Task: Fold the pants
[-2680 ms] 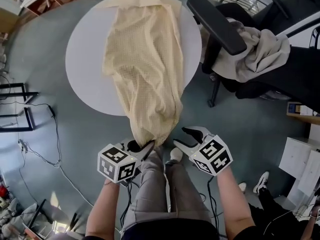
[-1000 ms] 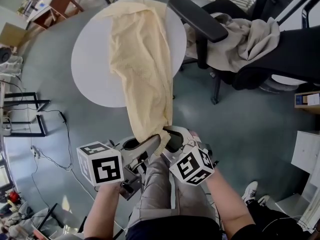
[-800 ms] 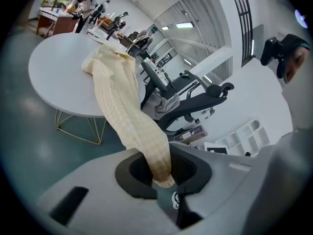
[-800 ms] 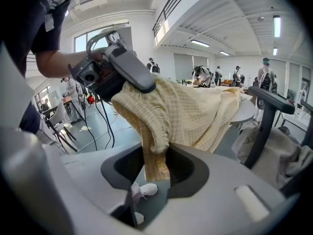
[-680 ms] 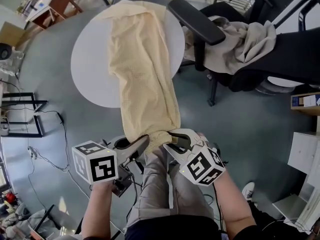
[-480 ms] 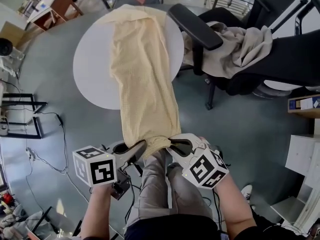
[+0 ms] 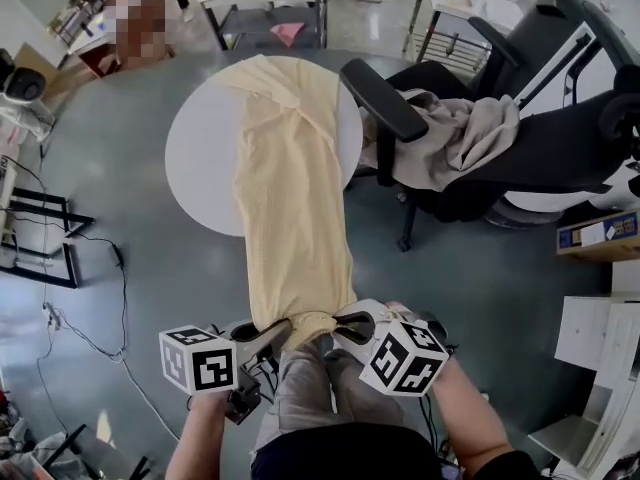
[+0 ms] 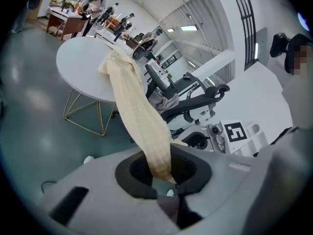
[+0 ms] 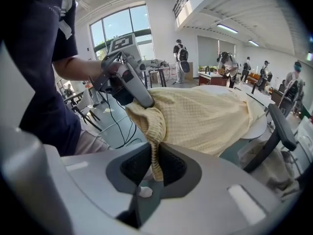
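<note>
Since the pants (image 7: pixel 290 198) are to be folded, their near end is held taut off the bench (image 7: pixel 195 158), far end on it | left gripper (image 7: pixel 280 330): fingers clamped on left corner | right gripper (image 7: pixel 345 321): fingers just closed onto right corner

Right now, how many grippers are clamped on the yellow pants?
2. The left gripper pinches the pants at their near end's left corner; the right gripper, whose jaws have just been closing, pinches the right corner. Neither is hidden.
</note>
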Available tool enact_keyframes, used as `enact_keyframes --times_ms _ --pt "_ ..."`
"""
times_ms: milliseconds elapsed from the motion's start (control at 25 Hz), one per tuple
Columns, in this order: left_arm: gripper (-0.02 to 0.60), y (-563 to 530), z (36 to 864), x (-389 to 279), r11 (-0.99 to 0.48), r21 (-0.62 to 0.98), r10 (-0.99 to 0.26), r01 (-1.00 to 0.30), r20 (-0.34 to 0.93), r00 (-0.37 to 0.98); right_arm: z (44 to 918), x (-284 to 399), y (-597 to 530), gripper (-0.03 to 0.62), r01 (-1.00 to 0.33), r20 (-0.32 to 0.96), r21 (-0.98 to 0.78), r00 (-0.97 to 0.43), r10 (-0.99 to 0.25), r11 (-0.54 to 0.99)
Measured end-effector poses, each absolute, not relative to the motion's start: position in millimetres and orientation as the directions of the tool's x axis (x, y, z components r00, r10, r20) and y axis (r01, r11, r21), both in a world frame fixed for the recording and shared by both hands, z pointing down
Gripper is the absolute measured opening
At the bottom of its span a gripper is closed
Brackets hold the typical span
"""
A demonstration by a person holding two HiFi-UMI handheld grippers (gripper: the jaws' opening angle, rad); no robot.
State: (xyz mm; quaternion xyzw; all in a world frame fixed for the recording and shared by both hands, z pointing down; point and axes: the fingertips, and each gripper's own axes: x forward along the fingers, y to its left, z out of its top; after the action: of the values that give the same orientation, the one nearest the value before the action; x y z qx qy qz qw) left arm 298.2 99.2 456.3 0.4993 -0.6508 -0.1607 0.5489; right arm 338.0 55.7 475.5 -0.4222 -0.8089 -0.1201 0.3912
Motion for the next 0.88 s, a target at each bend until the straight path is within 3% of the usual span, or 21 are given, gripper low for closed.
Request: enact_keyframes --times_ms 400,680,880 --pt "0.048 116 441 328 0.467 0.785 -0.824 -0.406 0.553 0.12 449 365 70 0.044 0.863 0.763 -0.222 -0.136 0.632 0.454" --pt "0.054 107 429 292 0.447 0.736 -0.811 -0.508 0.573 0.116 435 328 63 0.046 0.857 0.771 -0.178 -0.183 0.609 0.483" --pt "0.055 95 414 245 0.396 0.783 -0.859 -0.48 0.5 0.107 420 276 48 0.046 0.835 0.777 -0.103 -0.272 0.568 0.541"
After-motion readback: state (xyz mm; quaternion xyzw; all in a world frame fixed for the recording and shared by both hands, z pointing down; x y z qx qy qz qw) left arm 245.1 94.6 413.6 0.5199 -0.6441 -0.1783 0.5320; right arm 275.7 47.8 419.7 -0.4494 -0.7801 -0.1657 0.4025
